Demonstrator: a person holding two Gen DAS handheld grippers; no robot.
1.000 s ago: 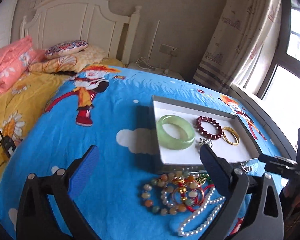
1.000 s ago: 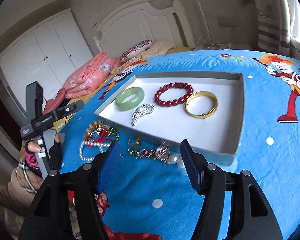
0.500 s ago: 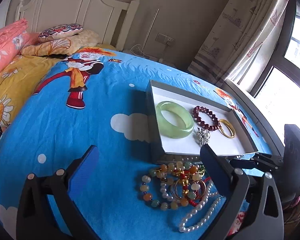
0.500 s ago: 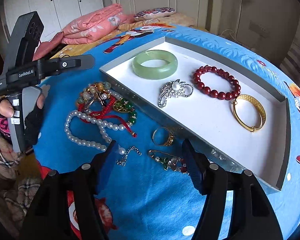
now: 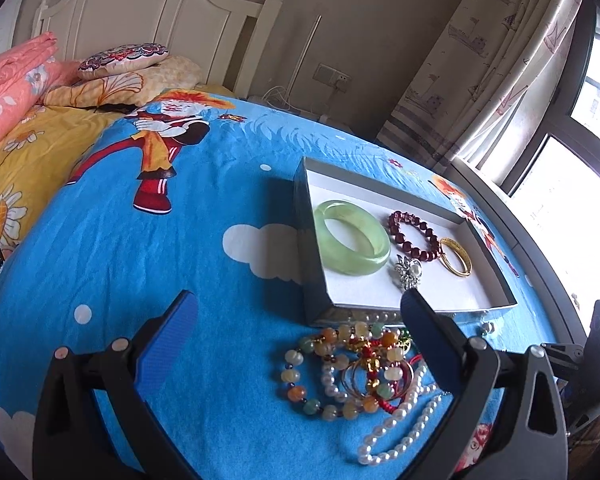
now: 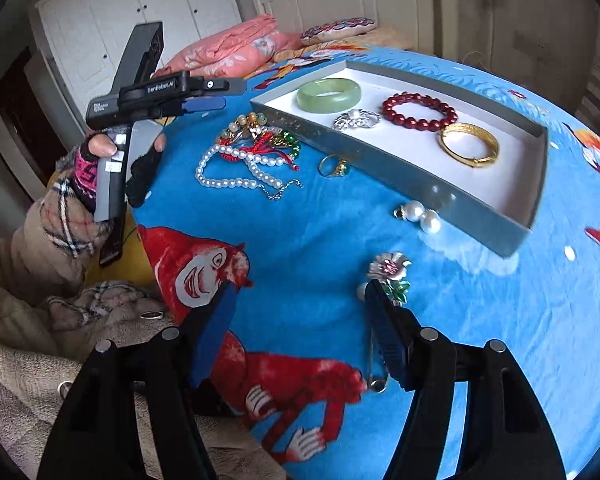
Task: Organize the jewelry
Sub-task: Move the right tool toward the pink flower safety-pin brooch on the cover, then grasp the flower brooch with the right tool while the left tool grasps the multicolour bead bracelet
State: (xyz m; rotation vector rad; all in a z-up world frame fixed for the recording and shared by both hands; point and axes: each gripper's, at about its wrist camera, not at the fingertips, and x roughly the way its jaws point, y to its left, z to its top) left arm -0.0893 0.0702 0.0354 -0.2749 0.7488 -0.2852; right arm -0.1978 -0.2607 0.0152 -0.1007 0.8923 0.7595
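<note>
Right gripper (image 6: pixel 300 304) released, nothing gripped, low over the flower brooch (image 6: pixel 390 272) on the bed (image 6: pixel 500 320), prob. next pick. Left gripper (image 5: pixel 300 316) also released, parked over the bead pile (image 5: pixel 352 372). Tray (image 6: pixel 440 188) already holds sorted pcs, e.g. jade bangle (image 6: pixel 329 95).

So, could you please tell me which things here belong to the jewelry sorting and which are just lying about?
Job:
- grey box holding green bangle, red bead bracelet, gold bangle, silver brooch
- pearl necklace
- gold ring
- pearl earrings
- flower brooch

Lying about:
- pink quilt
- patterned pillow
</note>
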